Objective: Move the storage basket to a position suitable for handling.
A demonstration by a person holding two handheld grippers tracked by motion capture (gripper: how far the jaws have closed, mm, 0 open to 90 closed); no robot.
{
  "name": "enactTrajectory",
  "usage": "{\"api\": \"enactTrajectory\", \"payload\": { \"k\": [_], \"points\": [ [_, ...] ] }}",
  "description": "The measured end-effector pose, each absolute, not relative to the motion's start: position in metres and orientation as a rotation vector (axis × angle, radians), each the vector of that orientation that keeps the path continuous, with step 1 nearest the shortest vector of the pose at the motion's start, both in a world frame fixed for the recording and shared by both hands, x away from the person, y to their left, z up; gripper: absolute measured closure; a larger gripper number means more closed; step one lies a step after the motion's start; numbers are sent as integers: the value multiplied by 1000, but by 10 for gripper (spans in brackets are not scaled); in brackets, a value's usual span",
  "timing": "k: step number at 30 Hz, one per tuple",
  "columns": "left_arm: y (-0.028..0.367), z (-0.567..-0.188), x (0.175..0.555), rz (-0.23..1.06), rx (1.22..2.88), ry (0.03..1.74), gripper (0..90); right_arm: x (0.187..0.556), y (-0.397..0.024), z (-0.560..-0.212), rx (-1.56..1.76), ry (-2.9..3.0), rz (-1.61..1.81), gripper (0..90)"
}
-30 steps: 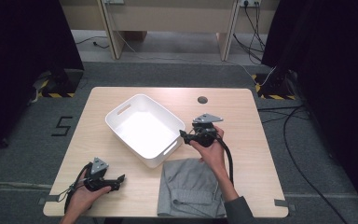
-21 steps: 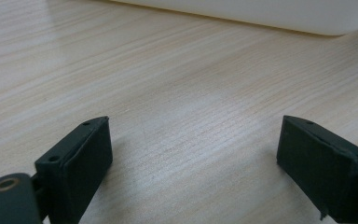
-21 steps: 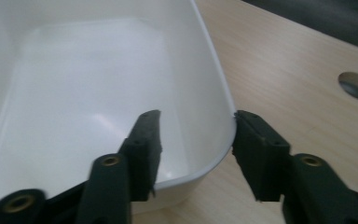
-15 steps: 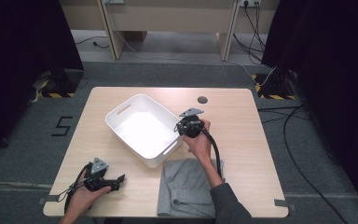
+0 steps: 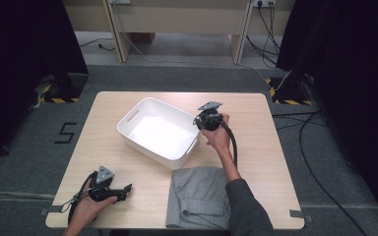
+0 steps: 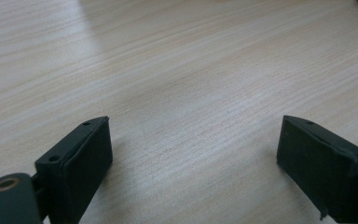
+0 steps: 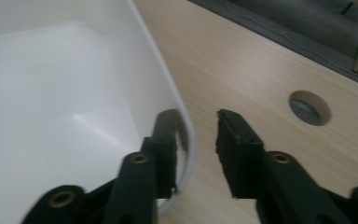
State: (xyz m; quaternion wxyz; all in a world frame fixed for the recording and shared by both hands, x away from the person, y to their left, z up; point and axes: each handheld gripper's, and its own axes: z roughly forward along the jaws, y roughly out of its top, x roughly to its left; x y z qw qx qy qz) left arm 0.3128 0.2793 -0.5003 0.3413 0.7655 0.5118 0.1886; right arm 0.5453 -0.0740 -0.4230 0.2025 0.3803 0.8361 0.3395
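Note:
A white plastic bin sits empty at the middle of the wooden table. My right gripper is at the bin's right corner, held in a hand. In the right gripper view the bin's rim passes between the jaws of the right gripper. One jaw is inside the bin and the other stands apart outside it. The jaws have just been opening a little. My left gripper rests open in a hand near the front left edge. Bare wood lies between the jaws of the left gripper.
A folded grey garment lies at the front edge, under the right forearm. A round cable hole is in the tabletop just beyond the right gripper. Dark curtains and cables surround the table on the floor.
The right gripper has travelled along the bin's right wall, away from the person, to the bin's right corner. The left hand and its gripper have stayed put.

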Motion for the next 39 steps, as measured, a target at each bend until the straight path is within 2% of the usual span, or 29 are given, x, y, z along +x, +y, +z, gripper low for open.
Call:
{"api": "enactTrajectory", "payload": {
  "k": [1, 3, 6, 7, 11, 15, 18, 24, 25, 26, 28, 39],
  "points": [
    [279, -500, 313, 490, 1991, 1331, 96, 545, -74, -423, 1062, 2334, 948, 650],
    [279, -500, 313, 490, 1991, 1331, 96, 548, -82, -417, 1131, 2289, 968, 587],
    [279, -500, 313, 490, 1991, 1332, 95, 538, -88, -404, 1227, 2233, 1042, 418],
    [279, -500, 313, 490, 1991, 1332, 95, 538, -88, -404, 1227, 2233, 1042, 418],
    [279, -500, 313, 489, 1993, 1332, 95, 510, -78, -398, 1281, 2185, 1010, 306],
    [279, -500, 313, 489, 1993, 1332, 95, 482, -66, -404, 1294, 2196, 1010, 263],
    [279, -500, 313, 489, 1990, 1332, 95, 473, -60, -410, 1264, 2220, 986, 276],
    [279, -500, 313, 489, 1988, 1333, 95, 479, -60, -421, 1228, 2266, 965, 336],
    [279, -500, 313, 489, 1988, 1333, 96, 481, -62, -421, 1205, 2264, 948, 356],
    [279, -500, 313, 489, 1992, 1332, 96, 483, -64, -419, 1149, 2244, 897, 453],
    [279, -500, 313, 489, 1992, 1332, 96, 486, -67, -418, 1093, 2238, 819, 483],
    [279, -500, 313, 489, 1993, 1332, 96, 509, -106, -430, 1181, 2236, 839, 511]
  ]
}}
